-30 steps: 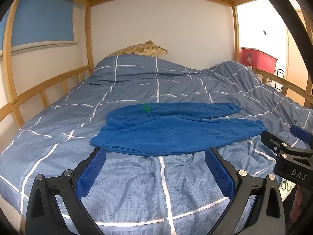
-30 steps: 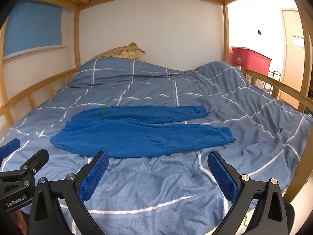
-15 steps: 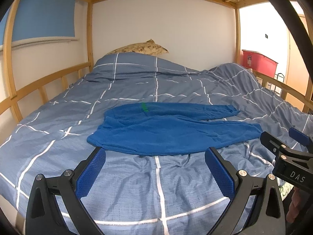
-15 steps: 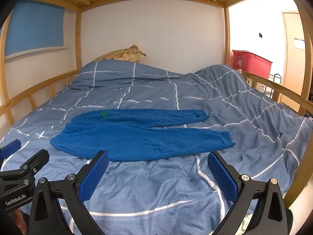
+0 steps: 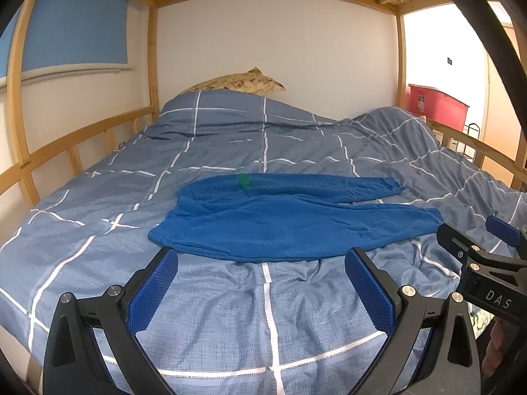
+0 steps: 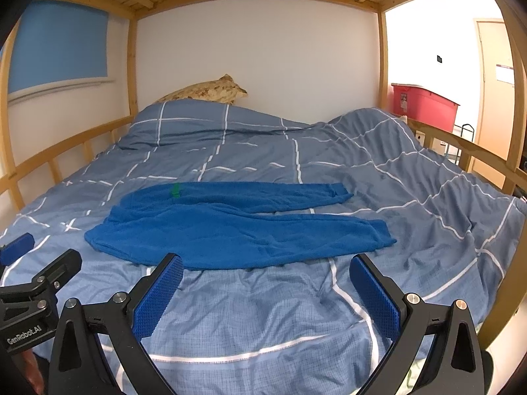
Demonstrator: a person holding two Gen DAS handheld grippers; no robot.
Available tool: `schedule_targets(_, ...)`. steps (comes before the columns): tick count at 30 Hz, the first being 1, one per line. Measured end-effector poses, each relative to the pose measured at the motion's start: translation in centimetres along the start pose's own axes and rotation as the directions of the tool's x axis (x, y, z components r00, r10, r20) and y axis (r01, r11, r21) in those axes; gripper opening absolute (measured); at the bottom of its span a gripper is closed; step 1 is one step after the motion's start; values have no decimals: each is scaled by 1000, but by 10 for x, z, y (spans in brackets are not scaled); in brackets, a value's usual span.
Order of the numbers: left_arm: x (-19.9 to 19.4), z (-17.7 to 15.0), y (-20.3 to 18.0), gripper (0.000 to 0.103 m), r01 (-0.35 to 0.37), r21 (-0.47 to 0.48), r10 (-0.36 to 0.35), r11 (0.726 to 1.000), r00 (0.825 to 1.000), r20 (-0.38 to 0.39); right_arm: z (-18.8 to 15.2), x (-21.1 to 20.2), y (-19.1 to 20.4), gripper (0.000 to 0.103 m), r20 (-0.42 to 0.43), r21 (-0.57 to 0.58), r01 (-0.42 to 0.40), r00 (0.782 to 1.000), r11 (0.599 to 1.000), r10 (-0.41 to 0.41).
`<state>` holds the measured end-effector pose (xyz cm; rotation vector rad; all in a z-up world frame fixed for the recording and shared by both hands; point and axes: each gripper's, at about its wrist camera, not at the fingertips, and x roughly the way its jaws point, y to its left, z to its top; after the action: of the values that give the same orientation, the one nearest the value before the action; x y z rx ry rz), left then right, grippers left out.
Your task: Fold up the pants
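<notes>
- Far left: I see a blue blind point(image 5: 72, 29) on the wall, wooden rail point(image 5: 75, 138) running along the bed's left side.
- L gripper point(image 5: 263, 265): jaws spread wide, nothing between them, blue pads point(image 5: 151, 291) facing each other. It hangs above the duvet point(image 5: 230, 312) near the foot edge, short of the pants.
- In the R cam the L gripper shows at the lower left edge, w/ a "GenRobot.AI" label on its body.
- Pants point(image 5: 290, 227): blue, lying flat across the bed's middle, apart from both grippers. Waist to the left, legs running to the right. Near leg is wider and reaches further right; far leg lies behind it, cuff point(image 5: 393, 187) angled slightly away. Legs are side by side, parted toward the cuffs, not stacked.
- Small green tag point(image 5: 244, 181) on the waist area, far side.
- Duvet is grey-blue w/ white grid lines, creased just in front of the pants.
- Pillow point(image 5: 237, 84): tan, patterned, at the head by the back wall, partly under the duvet.
- R gripper point(image 6: 266, 265): also fully parted, empty, pads point(image 6: 374, 293) well clear of cloth. It sits above the duvet in front of the near leg.
- In the L cam the R gripper shows at the right edge, marked "DAS".
- Right: duvet bunched up in a hump point(image 6: 372, 131) against the right rail.
- Far right: red bin point(image 6: 425, 105) beyond the rail, door point(image 6: 497, 92) behind it.
</notes>
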<state>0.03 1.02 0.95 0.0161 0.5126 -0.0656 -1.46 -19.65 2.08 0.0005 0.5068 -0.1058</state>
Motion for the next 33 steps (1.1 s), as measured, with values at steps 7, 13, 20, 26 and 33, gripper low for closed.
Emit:
schedule_targets(7, 9, 0, 5, 103, -20, -11, 20, 1000, 1000, -14, -2, 4, 1, 103, -9, 4, -1, 1000, 1000, 1)
schedule_targets(13, 20, -2, 14, 103, -60, -5, 60, 998, 998, -12, -2, 18, 10, 103, -19, -3, -11, 1000, 1000, 11)
schedule_targets(20, 53, -9, 39, 103, -122, -40, 119, 992, 991, -58, -8, 53, 36, 103, -59, -3, -58, 997, 998, 57)
schedule_targets(26, 84, -13, 63, 102, -129, -40, 124, 991, 985, -123, -15, 87, 62, 103, -108, -1, -110, 988, 994, 109)
schedule_targets(33, 119, -6, 102, 95, -149, -97, 133, 984, 979, -152, -23, 138, 80, 102, -184, 71, -126, 973, 990, 137)
